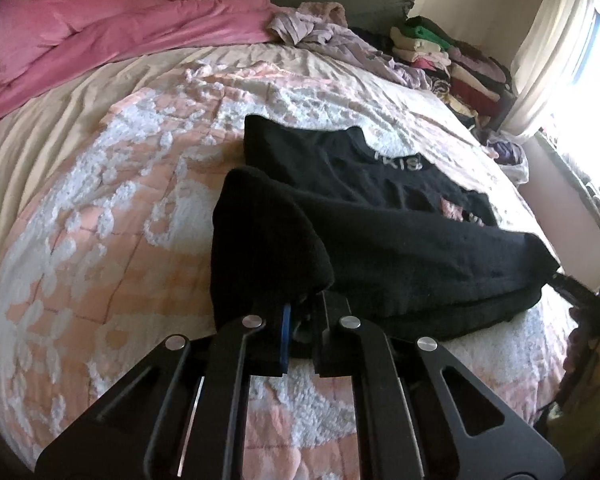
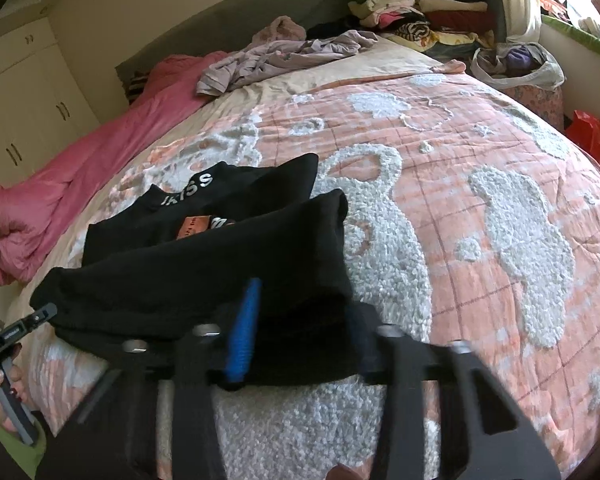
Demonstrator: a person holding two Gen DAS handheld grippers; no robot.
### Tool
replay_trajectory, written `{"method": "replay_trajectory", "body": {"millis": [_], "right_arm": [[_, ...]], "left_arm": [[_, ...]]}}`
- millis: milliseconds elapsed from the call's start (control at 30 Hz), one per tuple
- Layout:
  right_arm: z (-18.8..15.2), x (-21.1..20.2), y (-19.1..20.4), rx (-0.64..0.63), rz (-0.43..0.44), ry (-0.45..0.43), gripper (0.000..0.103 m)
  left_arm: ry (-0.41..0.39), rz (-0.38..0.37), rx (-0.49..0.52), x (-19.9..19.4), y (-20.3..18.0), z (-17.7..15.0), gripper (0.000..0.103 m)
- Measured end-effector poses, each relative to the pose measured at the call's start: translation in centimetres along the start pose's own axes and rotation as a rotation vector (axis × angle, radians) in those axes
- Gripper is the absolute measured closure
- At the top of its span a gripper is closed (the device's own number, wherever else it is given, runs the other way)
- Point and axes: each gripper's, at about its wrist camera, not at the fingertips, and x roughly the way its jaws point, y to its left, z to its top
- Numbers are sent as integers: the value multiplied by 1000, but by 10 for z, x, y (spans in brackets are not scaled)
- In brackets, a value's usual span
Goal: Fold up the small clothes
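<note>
A black top (image 1: 380,220) with white letters at the neck lies on the pink-and-white quilt (image 1: 100,220), its lower part folded up over the chest print. My left gripper (image 1: 302,316) is shut on the near left corner of the fold, and black cloth bunches over its fingers. In the right wrist view the black top (image 2: 220,256) fills the gap between the blurred fingers of my right gripper (image 2: 300,320). Its jaws stand apart on either side of the near right corner. The right gripper (image 1: 576,292) also shows at the left view's edge. The left gripper (image 2: 24,328) sits in a hand (image 2: 4,396).
A pink duvet (image 1: 100,28) is heaped along the far left of the bed. A crumpled lilac garment (image 1: 312,28) lies near the headboard. Stacks of folded clothes (image 1: 452,56) fill the far right corner beside a curtain (image 1: 552,40). A white bag (image 2: 516,64) and a red bag (image 2: 592,140) stand beyond the bed.
</note>
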Motion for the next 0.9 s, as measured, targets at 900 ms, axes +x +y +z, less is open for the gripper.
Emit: {"method": "replay_trajectory", "body": {"millis": [900], "right_arm": [[102,77,-1,9,36,-1,97]], "left_arm": [[-8,11,-201,70,40,104,101]]}}
